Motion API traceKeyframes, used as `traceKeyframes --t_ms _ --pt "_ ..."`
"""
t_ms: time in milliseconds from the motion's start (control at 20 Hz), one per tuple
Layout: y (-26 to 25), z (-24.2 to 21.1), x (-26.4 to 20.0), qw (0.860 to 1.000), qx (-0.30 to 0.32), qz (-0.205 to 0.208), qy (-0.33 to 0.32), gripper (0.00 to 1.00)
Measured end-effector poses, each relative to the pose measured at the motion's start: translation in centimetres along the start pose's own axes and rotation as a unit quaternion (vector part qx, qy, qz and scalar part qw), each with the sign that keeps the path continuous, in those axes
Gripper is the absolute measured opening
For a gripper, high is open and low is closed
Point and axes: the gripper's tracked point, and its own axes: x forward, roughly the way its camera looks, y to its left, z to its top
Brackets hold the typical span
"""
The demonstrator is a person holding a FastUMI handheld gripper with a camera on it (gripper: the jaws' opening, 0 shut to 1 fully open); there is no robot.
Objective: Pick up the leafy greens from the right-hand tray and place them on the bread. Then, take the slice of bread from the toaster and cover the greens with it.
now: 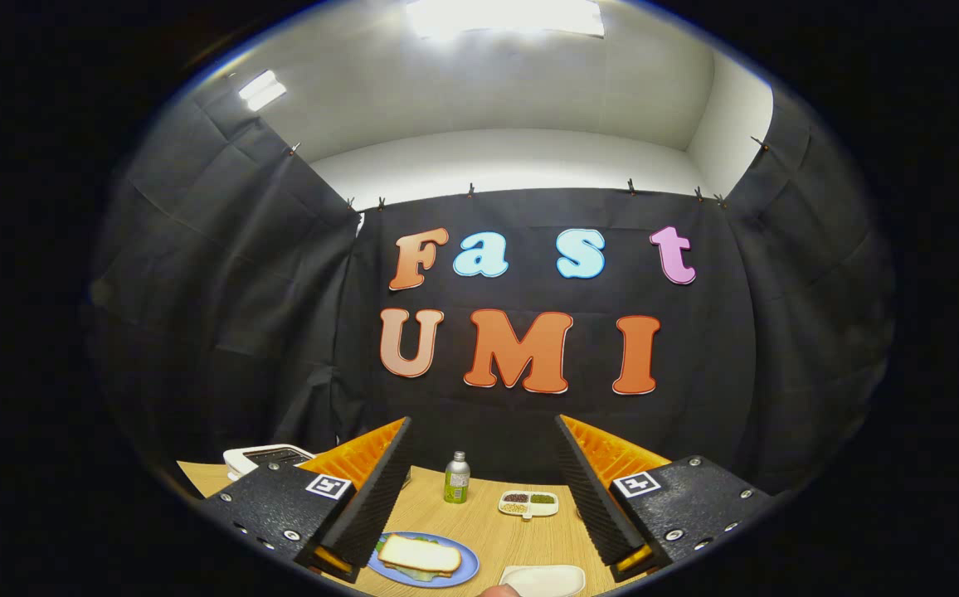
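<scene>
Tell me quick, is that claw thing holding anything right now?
Gripper: open and holding nothing; its fingers stand wide apart above the table.

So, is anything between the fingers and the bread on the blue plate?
Nothing visible. The gripper is open, the bread lies on the plate between its fingers; the bottle and small dish stand beyond.

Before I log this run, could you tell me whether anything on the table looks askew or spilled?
Nothing stands out: the sandwich lies flat on the blue plate, the bottle stands upright, and the gripper is open above the table.
</scene>
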Motion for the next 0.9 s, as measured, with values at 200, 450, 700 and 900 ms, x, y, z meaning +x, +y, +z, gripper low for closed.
traceKeyframes --t_ms 200,450,700,900 --pt "0.27 0.15 -0.05 1.0 -0.002 0.003 -0.002 0.99" --pt "0.52 -0.13 -0.01 1.0 -0.005 0.003 0.002 0.99" --pt "0.77 0.32 -0.13 1.0 0.0 0.009 -0.005 0.99" --pt "0.38 0.31 -0.22 1.0 -0.004 0.005 -0.003 0.99"
